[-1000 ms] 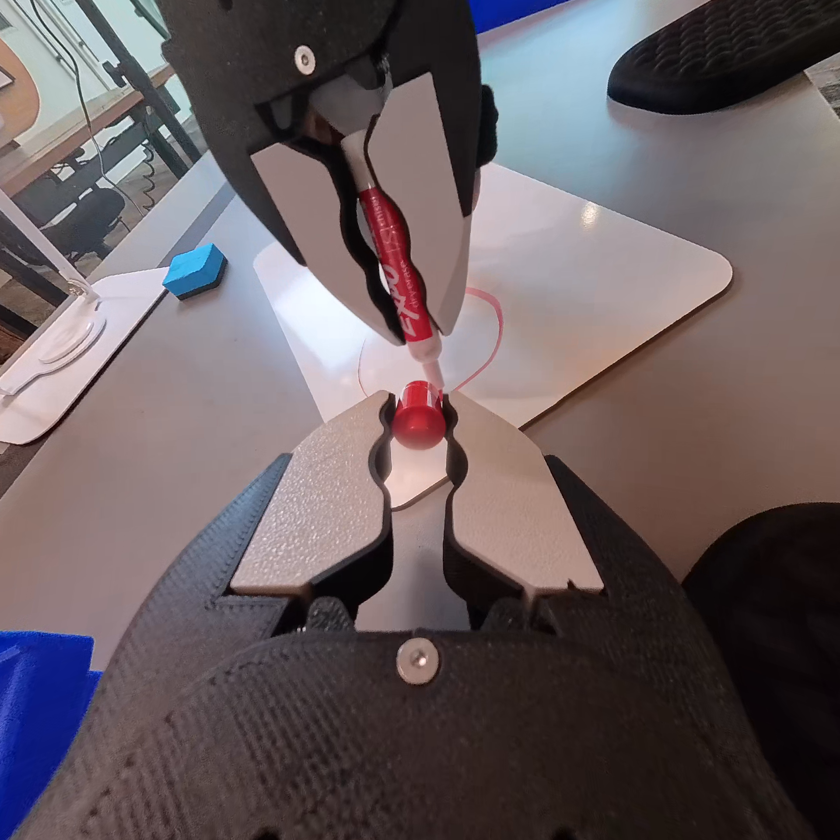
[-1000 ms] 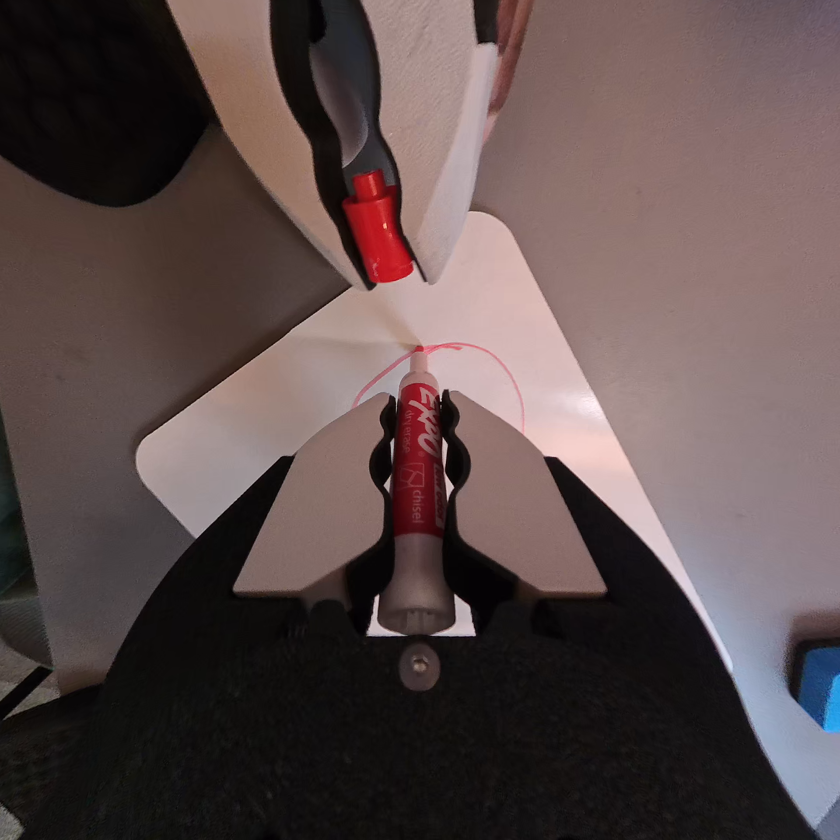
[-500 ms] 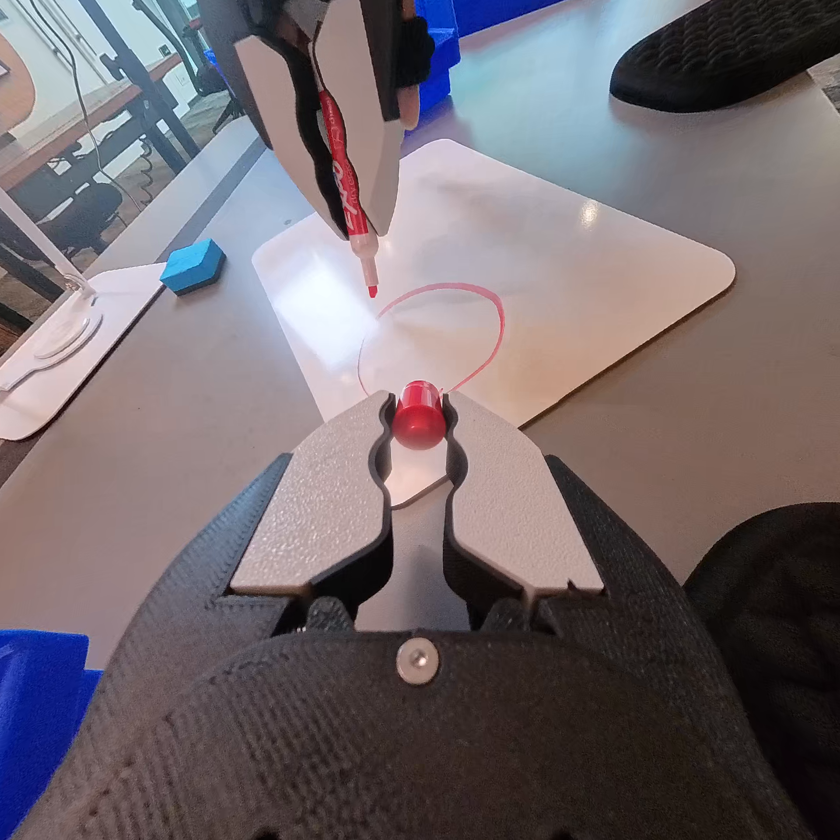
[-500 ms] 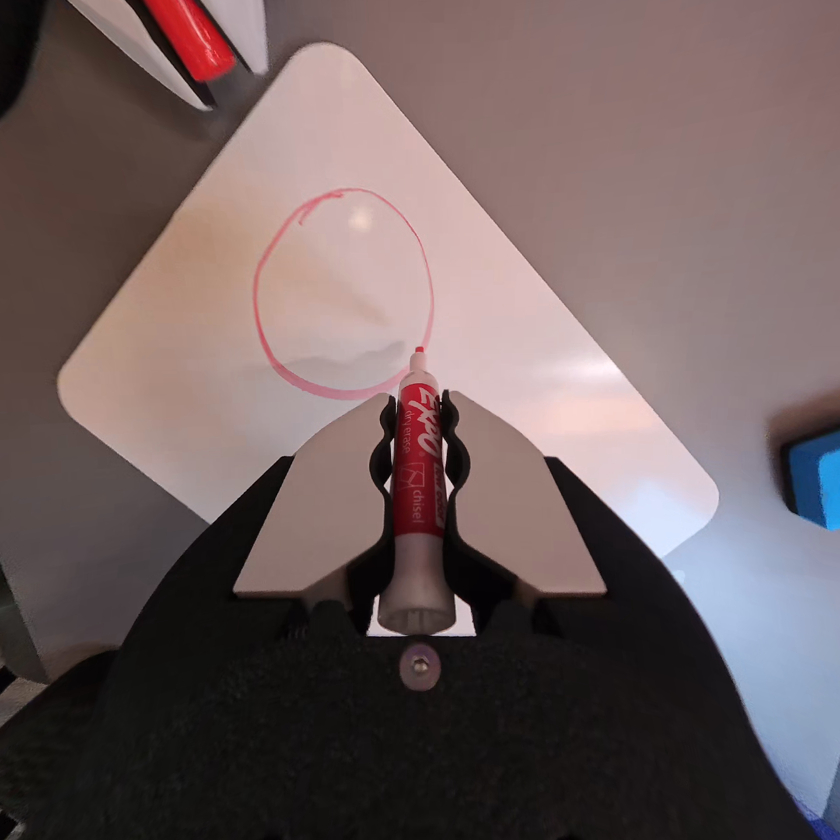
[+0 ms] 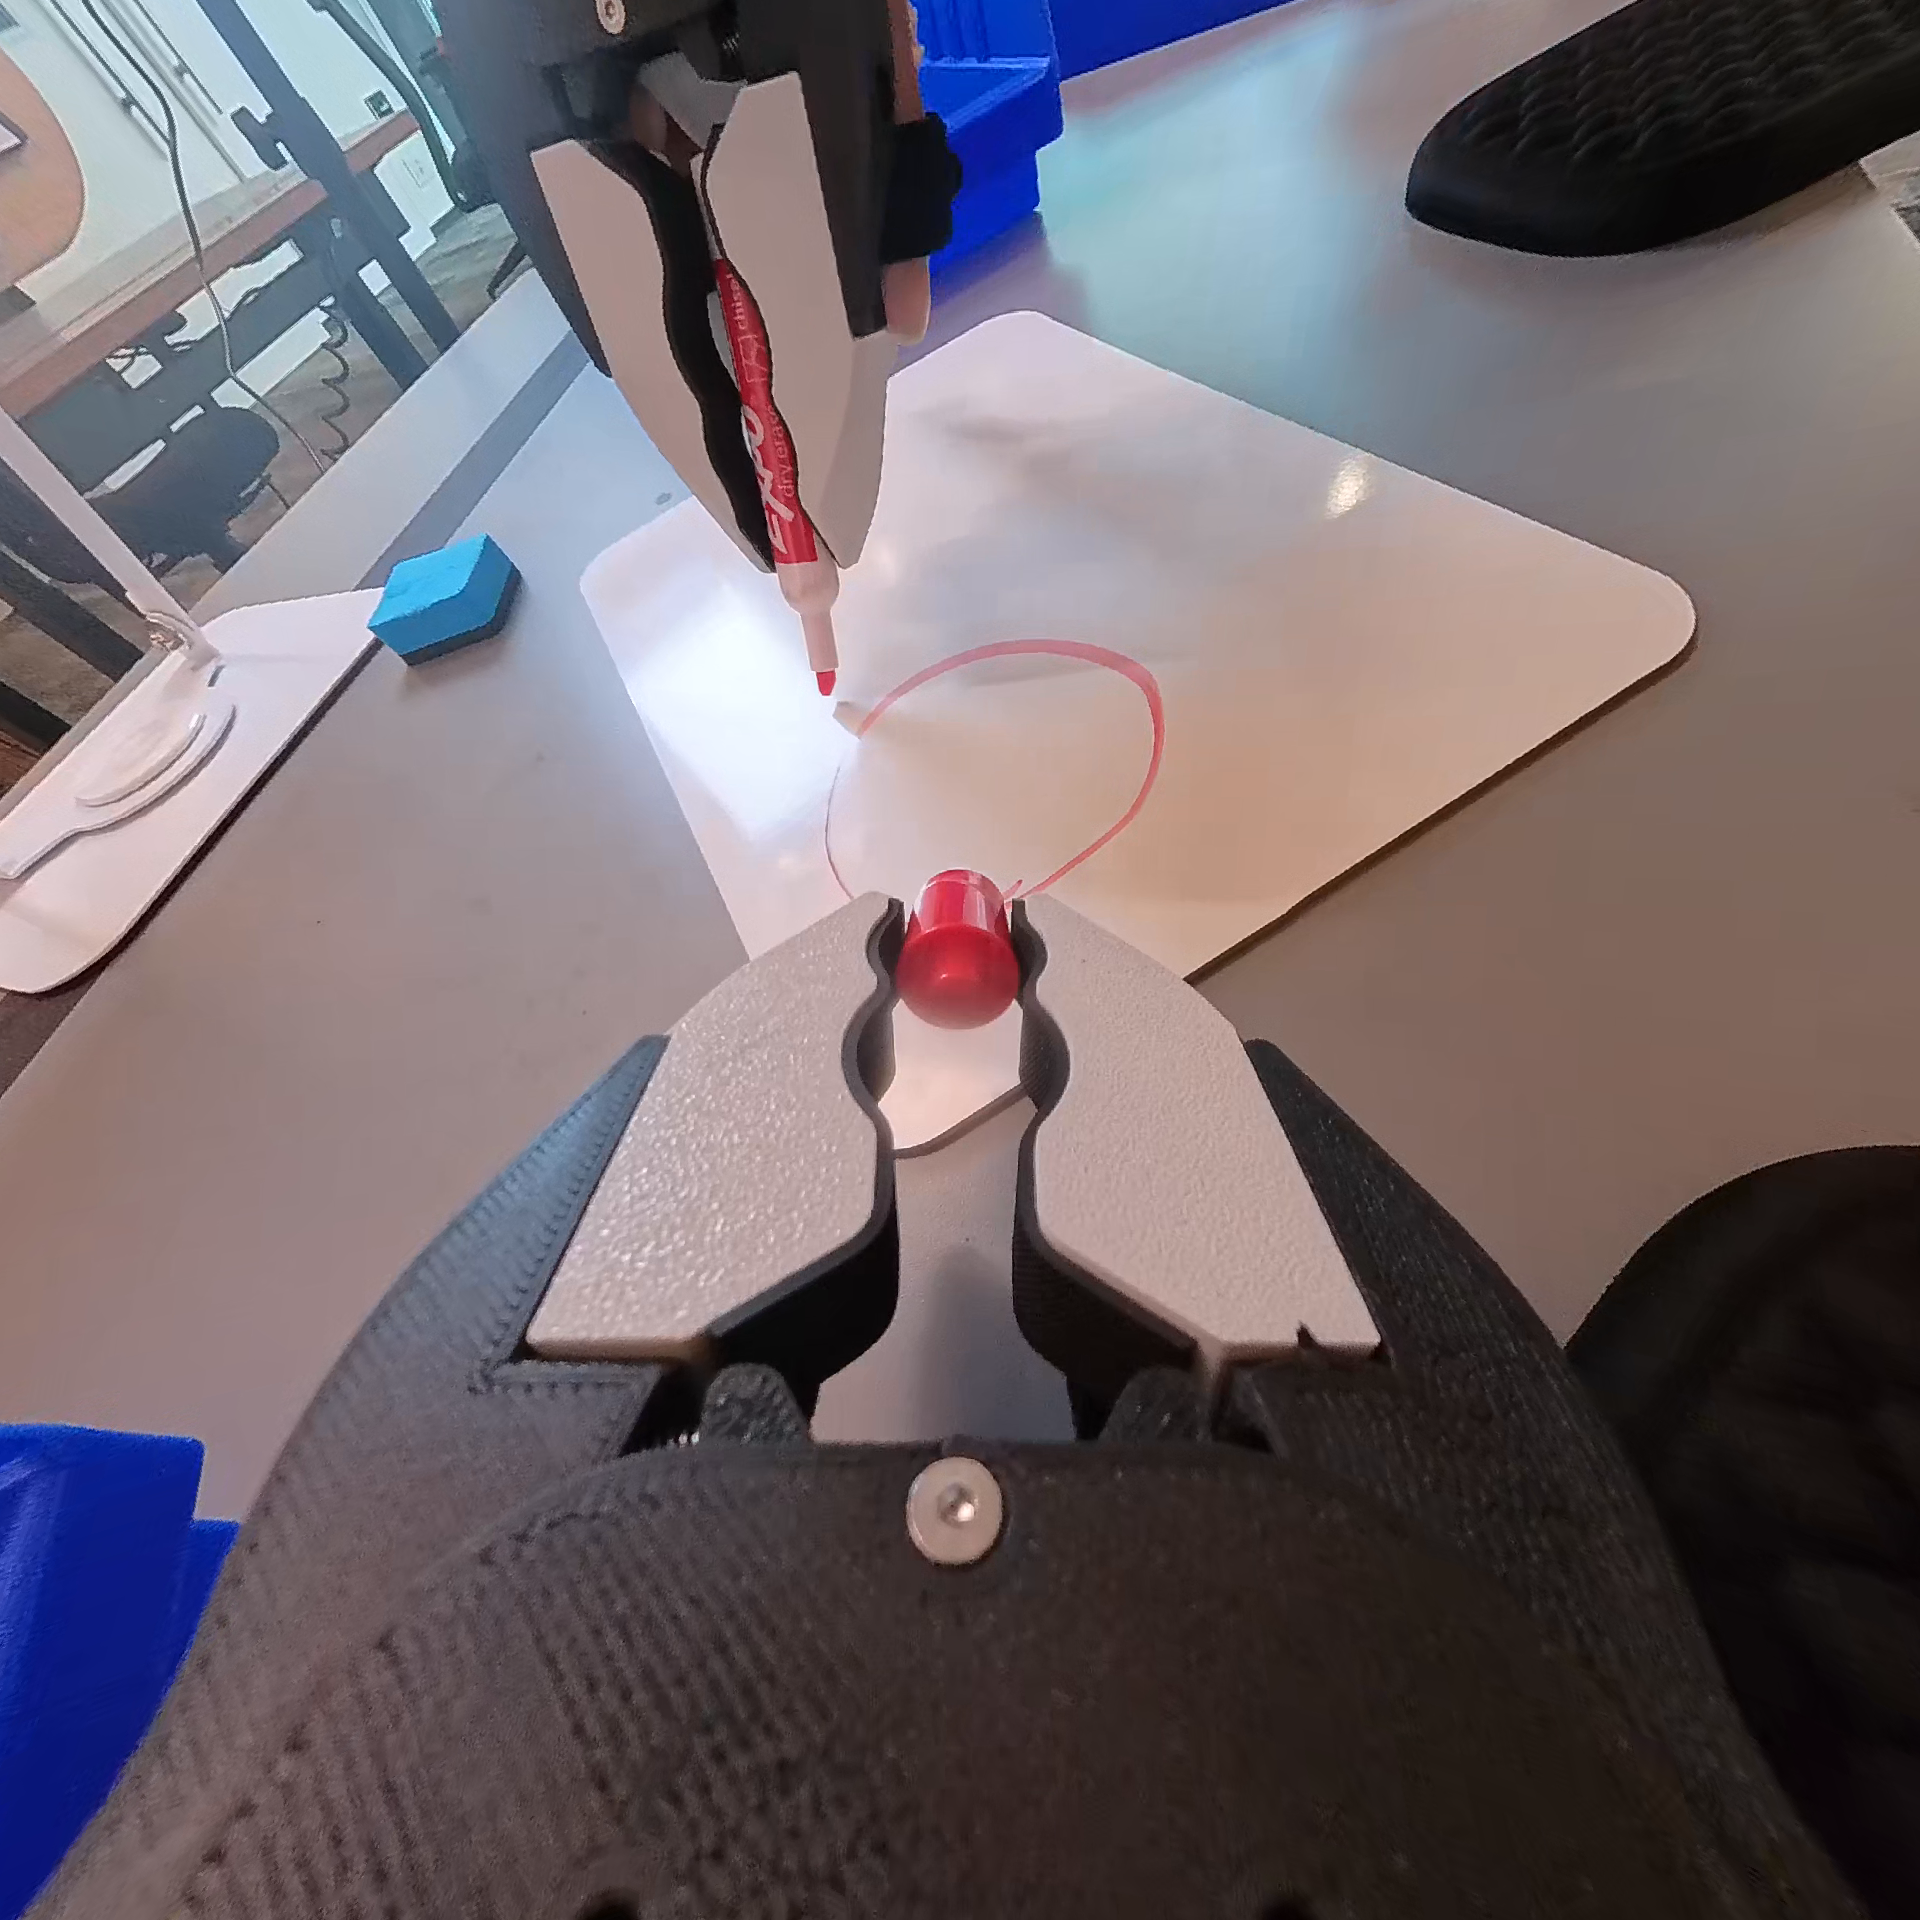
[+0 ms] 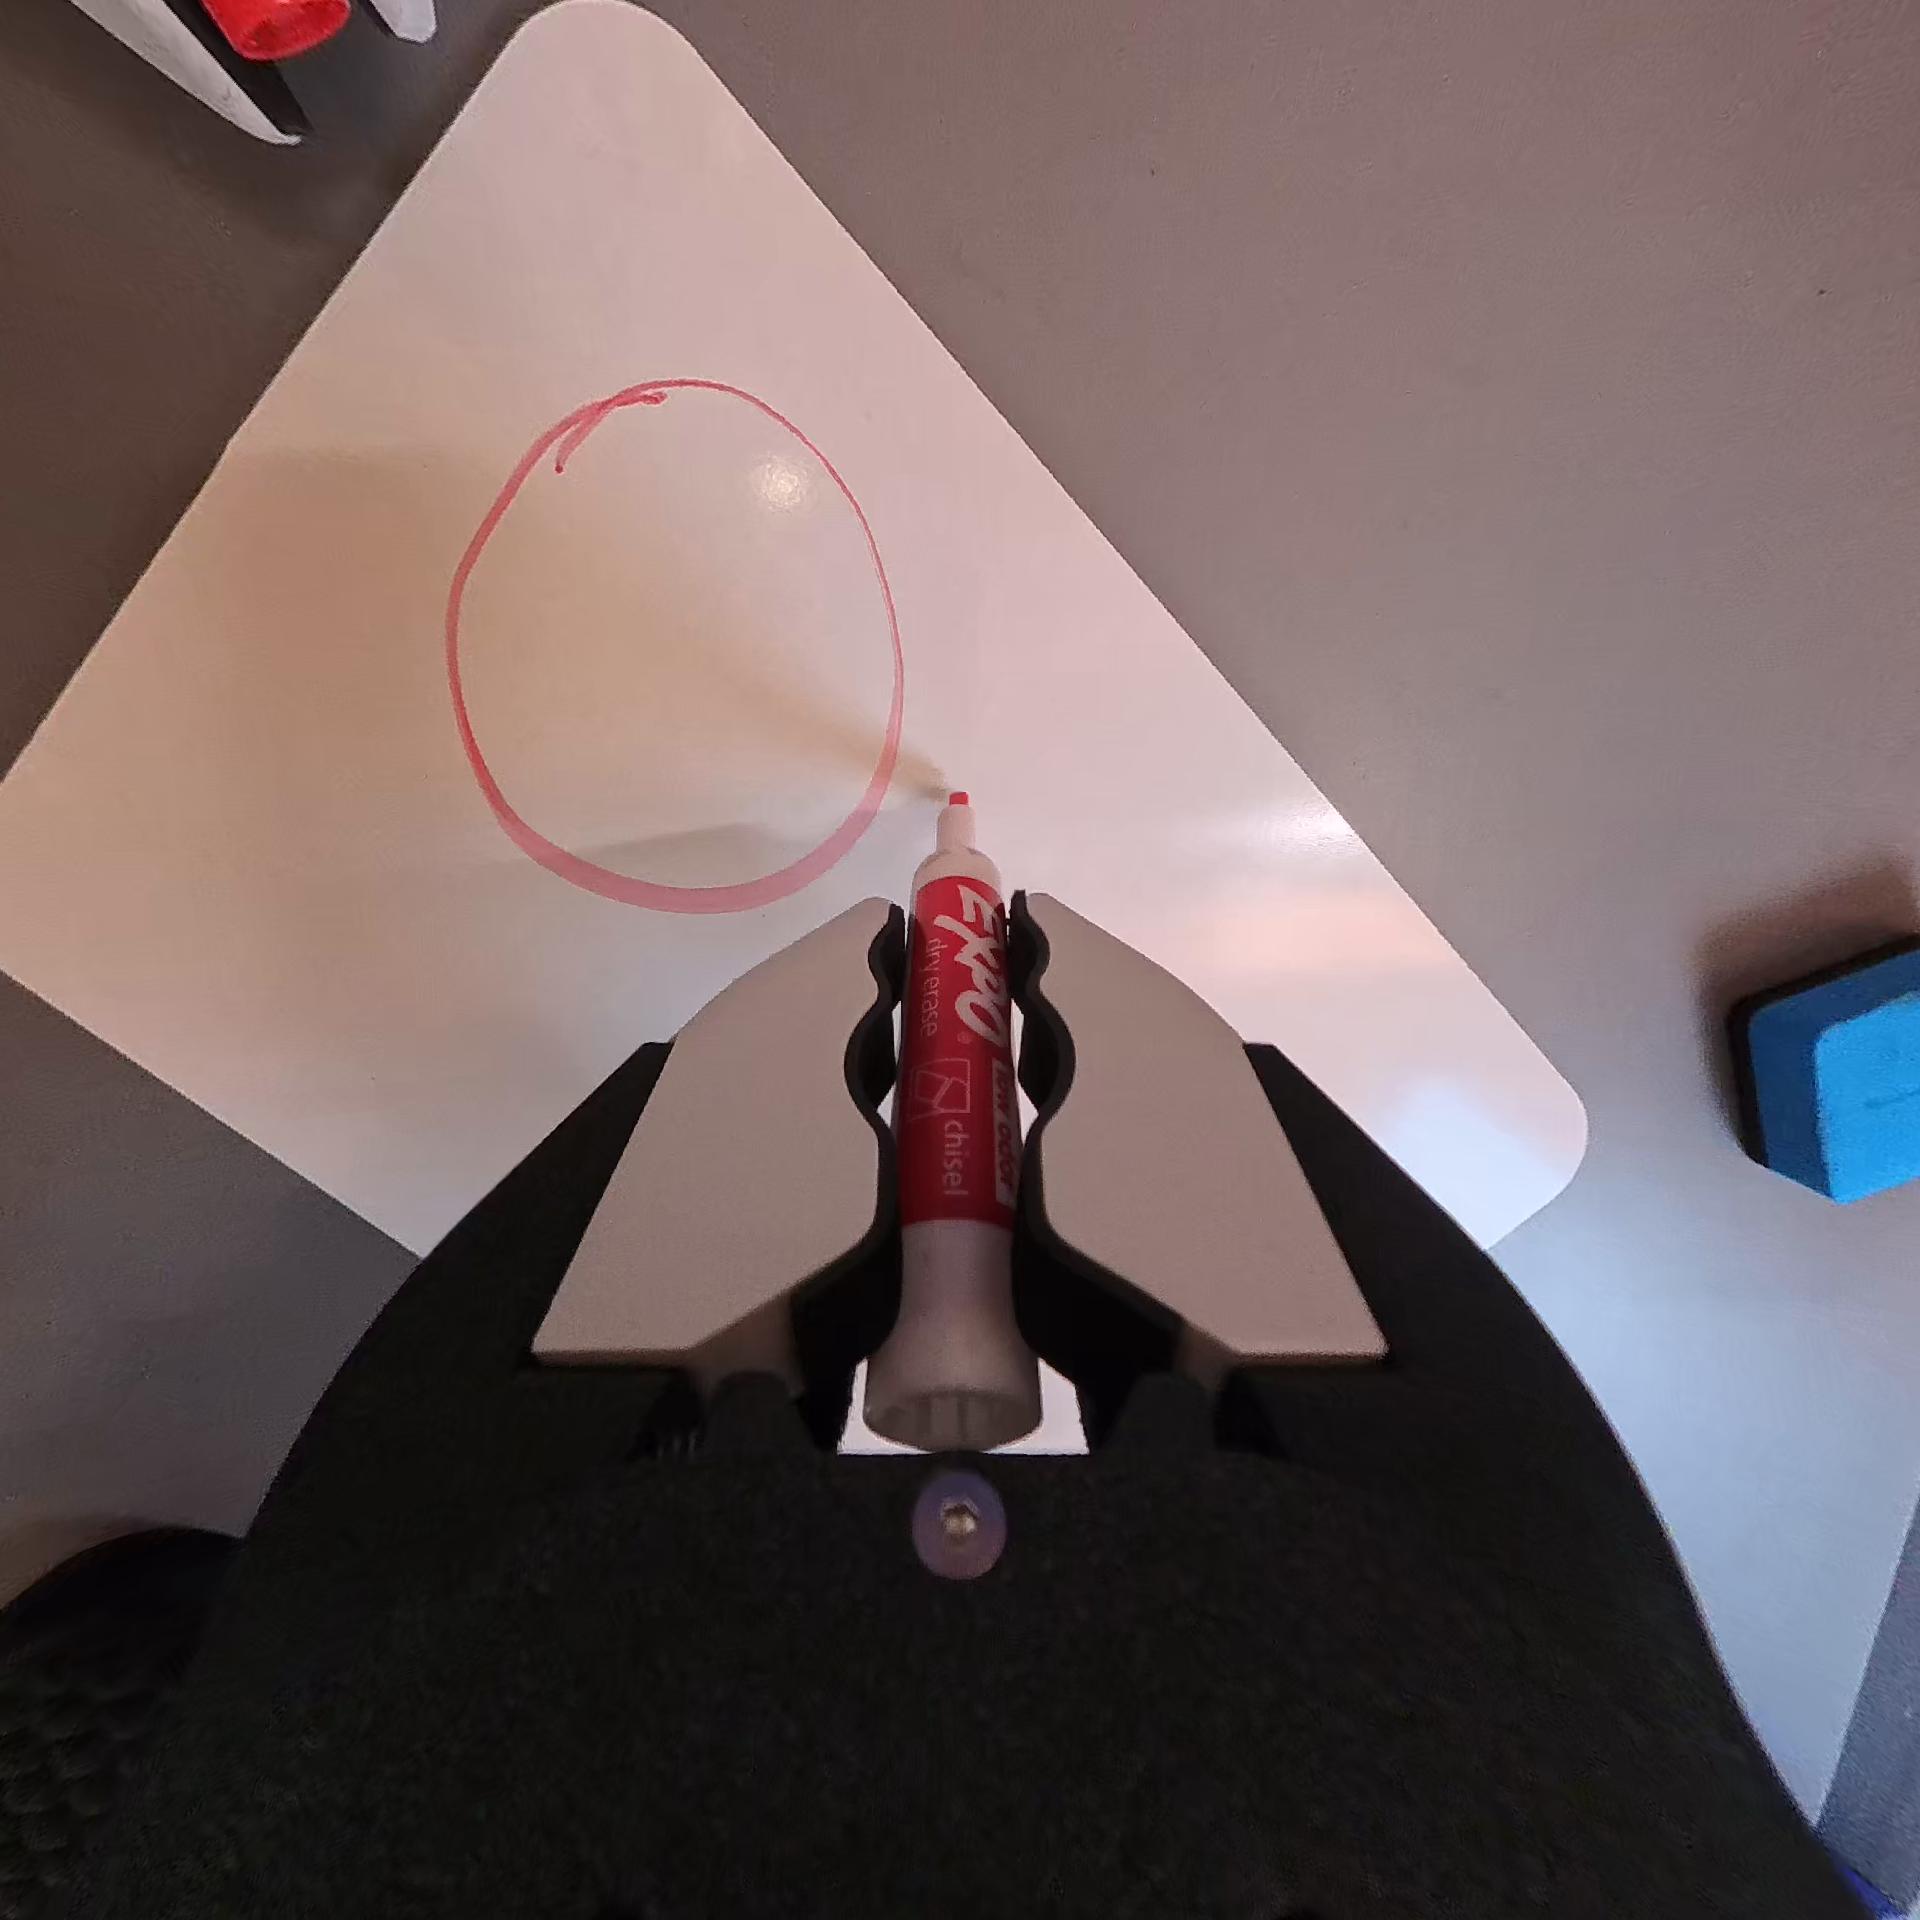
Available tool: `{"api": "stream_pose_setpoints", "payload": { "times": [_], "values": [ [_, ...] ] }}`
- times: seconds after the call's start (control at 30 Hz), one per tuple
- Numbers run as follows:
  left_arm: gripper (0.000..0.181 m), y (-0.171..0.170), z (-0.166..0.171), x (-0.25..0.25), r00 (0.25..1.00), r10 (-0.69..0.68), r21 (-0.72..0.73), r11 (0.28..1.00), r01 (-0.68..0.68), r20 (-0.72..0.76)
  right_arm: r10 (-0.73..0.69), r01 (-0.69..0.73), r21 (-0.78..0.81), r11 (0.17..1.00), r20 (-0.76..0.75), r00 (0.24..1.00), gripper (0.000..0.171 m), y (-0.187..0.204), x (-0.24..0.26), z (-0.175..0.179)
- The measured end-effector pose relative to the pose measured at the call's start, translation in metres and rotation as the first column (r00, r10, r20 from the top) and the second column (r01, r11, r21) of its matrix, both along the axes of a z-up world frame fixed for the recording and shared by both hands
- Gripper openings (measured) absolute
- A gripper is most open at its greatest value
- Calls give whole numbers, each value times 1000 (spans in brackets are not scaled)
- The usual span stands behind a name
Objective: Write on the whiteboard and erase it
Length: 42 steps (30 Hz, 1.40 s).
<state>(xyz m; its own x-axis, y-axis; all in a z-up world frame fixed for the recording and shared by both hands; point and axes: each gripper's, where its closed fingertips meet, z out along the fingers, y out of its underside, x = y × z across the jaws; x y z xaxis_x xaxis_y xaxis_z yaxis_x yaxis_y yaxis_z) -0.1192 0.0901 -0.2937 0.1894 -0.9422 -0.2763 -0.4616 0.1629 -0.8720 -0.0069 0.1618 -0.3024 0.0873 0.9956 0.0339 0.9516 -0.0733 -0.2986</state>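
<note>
The right gripper has its two grey fingers squeezed tight on a red dry-erase marker with a pale grey end. The marker runs straight down the gap between the fingers, with its fat grey end back by the black body and its thin red tip sticking out past the fingertips. In the left wrist view this gripper hangs over the far-left part of the flat white whiteboard with round corners and points steeply down, leaning a little. The red tip sits just above the whiteboard, right beside the thin red circle drawn on the whiteboard, and does not seem to touch. The circle is almost round, and its line ends cross over a little at one spot. The left gripper is low at the near corner of the whiteboard, and its grey fingers pinch a small round red marker cap right at their tips. The fingers stand a little apart behind the cap. The whiteboard lies flat on a smooth grey table. A small blue foam eraser with a black bottom sits on the table just off the left edge of the whiteboard, not touching it.
</note>
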Motion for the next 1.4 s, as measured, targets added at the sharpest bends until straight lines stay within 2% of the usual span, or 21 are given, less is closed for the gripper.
{"api": "stream_pose_setpoints", "payload": {
  "times": [1.4],
  "values": [
    [20, 1, 0, -2, 1000, 4, -6, 1000, -4, 4, -13, 13, 4, 1000, 4, 1000, 19, 10, 1, 0]
  ]
}}
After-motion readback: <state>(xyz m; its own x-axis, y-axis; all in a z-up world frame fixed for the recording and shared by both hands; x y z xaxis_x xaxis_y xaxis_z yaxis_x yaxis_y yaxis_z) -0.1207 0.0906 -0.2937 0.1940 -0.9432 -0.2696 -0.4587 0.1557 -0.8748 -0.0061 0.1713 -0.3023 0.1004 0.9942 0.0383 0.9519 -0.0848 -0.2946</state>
